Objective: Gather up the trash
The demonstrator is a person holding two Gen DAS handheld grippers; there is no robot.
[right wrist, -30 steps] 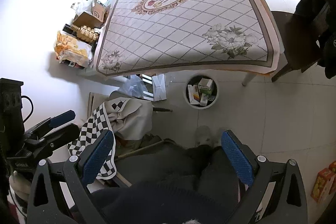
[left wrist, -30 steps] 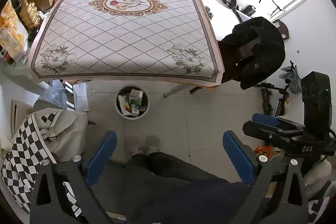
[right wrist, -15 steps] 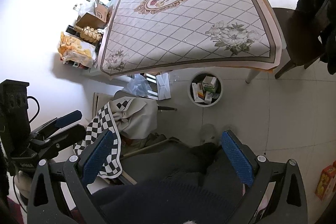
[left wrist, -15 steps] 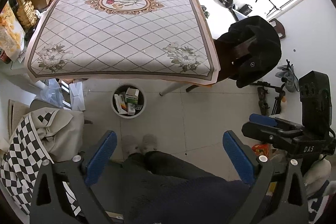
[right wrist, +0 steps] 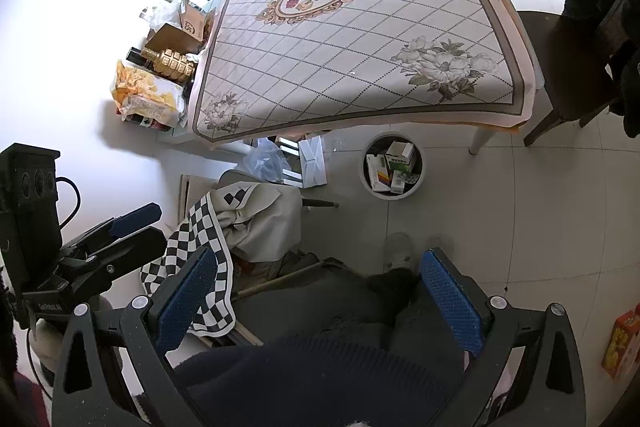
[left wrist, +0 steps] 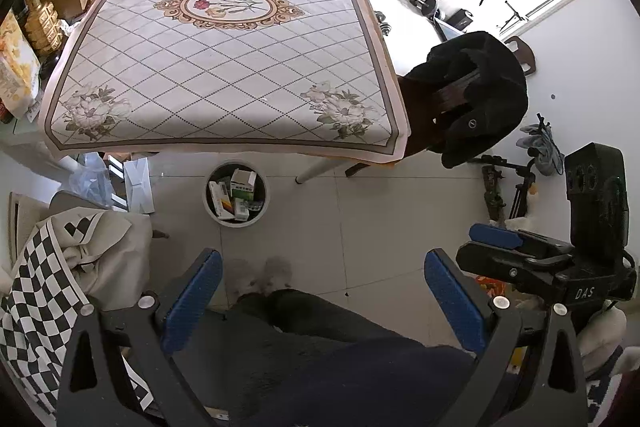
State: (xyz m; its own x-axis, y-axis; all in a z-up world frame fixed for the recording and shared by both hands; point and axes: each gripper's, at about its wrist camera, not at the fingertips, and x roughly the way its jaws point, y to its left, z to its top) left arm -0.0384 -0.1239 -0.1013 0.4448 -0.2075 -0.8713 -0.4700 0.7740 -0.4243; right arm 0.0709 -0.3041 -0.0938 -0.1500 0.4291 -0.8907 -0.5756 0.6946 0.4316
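Bin (left wrist: 236, 195) nearer frame centre, table (left wrist: 224, 67) lower

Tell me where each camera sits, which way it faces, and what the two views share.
Left wrist: on the left gripper, held high, facing down at the table and bin; own open fingers, legs, right gripper show.
Right wrist: on the right gripper, same downward aim from further right; left gripper shows.
Shared: table, bin, checkered cloth.
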